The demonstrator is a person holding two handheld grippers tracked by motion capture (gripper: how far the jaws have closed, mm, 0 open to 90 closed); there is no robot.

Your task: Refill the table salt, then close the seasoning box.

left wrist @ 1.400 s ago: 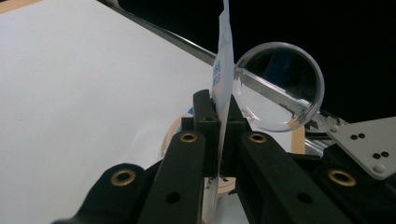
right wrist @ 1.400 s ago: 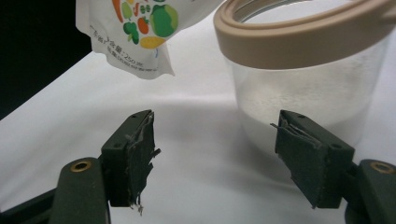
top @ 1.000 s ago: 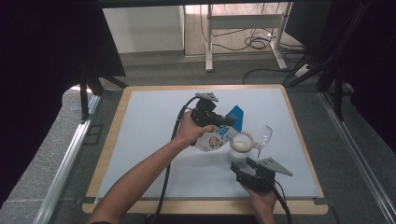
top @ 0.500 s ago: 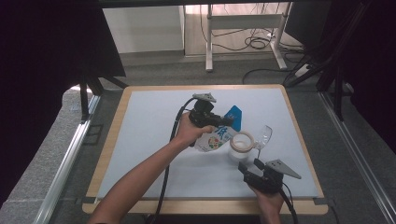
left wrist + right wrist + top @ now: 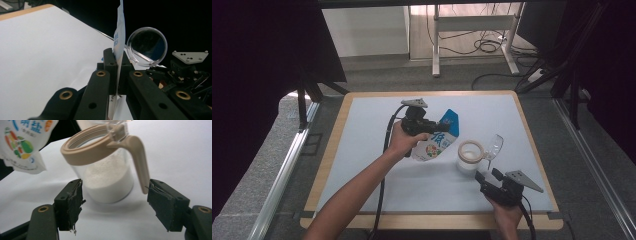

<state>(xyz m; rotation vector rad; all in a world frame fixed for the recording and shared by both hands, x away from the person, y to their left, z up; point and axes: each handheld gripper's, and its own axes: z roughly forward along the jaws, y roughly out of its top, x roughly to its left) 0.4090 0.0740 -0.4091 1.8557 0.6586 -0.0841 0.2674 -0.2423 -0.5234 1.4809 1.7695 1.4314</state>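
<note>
High view shows the left gripper (image 5: 428, 126) lifted over the middle of the white table (image 5: 362, 150), its jaws clamped on a blue-and-white pouch (image 5: 439, 141) that hangs tilted above the surface. Just to the right of the pouch stands a clear jar (image 5: 470, 157) with a beige rim and its transparent lid (image 5: 494, 146) flipped up and open. The right gripper (image 5: 483, 176) sits near the front edge of the table, pointing at the jar and close to it.

Left gripper view has the jaws pinched tight on the thin top edge of the pouch (image 5: 119, 37), with the round lid (image 5: 147, 46) beyond and the other gripper (image 5: 185, 72) lower right.

Right gripper view shows the right gripper (image 5: 115, 197) with jaws spread wide, one on each side of the jar (image 5: 107, 170), not touching it. The jar holds white powder, and its beige handle (image 5: 138, 160) hangs near the right-hand jaw. The pouch (image 5: 27, 142) shows at upper left.
</note>
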